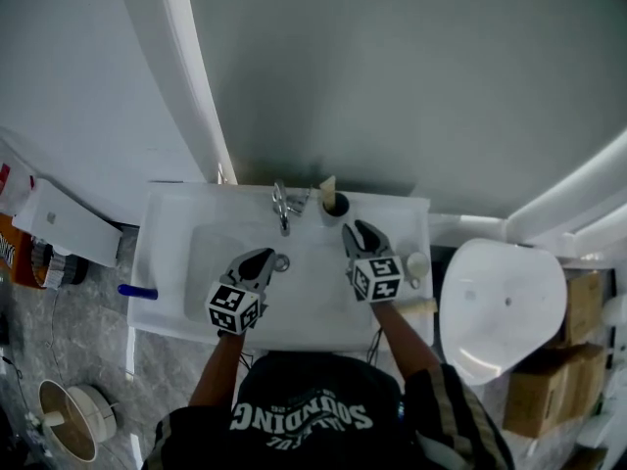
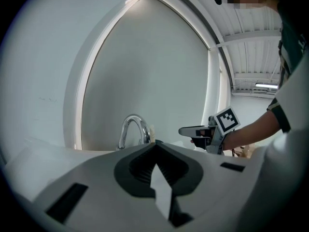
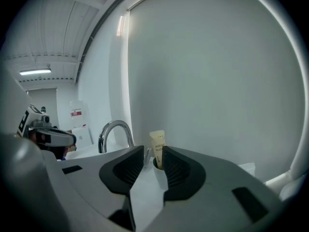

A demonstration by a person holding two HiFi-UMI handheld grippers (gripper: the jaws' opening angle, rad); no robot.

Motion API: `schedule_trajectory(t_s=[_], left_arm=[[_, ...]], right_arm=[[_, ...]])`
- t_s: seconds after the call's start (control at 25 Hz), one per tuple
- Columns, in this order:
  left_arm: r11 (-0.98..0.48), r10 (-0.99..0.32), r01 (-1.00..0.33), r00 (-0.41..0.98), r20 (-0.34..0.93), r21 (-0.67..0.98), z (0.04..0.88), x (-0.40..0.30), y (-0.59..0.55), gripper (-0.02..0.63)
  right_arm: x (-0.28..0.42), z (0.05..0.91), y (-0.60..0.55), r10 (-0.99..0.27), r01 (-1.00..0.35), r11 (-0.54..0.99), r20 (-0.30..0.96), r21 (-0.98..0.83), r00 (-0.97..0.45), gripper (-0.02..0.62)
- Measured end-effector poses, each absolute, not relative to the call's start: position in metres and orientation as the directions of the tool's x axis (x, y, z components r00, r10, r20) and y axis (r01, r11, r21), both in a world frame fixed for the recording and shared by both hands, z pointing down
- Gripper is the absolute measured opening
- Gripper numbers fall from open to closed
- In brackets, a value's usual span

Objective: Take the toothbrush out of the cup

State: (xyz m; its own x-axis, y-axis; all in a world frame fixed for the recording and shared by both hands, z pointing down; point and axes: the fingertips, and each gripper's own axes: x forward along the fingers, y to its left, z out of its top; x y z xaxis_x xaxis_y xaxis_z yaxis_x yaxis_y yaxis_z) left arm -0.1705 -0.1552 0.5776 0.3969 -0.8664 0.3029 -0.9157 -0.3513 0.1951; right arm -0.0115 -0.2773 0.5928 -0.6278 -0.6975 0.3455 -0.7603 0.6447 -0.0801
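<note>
upright in cup (image 3: 159,174), cream tube (image 3: 157,144), crimped end up.

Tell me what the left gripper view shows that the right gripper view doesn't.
Only the left gripper view: the right gripper seen from the side, with its marker cube and the person's forearm behind it. Only the right gripper view: the white cup, framed by that gripper's parted jaws, and the left gripper near the picture's left edge. Both: the chrome faucet and the grey arched wall panel.
</note>
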Motion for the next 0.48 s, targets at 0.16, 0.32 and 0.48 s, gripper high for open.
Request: schedule_trajectory(t_s=[0.16, 0.32, 0.48], left_arm=[[-0.320, -0.879, -0.927, 0.368, 0.305, 0.197, 0.578, -0.184, -0.156, 0.000], [-0.289, -0.888, -0.937, 0.339, 0.311, 0.196, 0.578, -0.196, -0.154, 0.000], [-0.249, -0.897, -0.948, 0.303, 0.322, 0.197, 0.581, -0.210, -0.149, 0.000]], right_arm=[[-0.034, 0.599, -0.299, -0.679, -0.746, 0.664, 0.378, -0.050, -0.630, 0.149], [-0.049, 0.611, -0.321, -0.664, -0.736, 0.677, 0.426, -0.007, -0.615, 0.169], [-0.057, 0.631, -0.348, -0.652, -0.757, 0.652, 0.483, -0.036, -0.585, 0.175]])
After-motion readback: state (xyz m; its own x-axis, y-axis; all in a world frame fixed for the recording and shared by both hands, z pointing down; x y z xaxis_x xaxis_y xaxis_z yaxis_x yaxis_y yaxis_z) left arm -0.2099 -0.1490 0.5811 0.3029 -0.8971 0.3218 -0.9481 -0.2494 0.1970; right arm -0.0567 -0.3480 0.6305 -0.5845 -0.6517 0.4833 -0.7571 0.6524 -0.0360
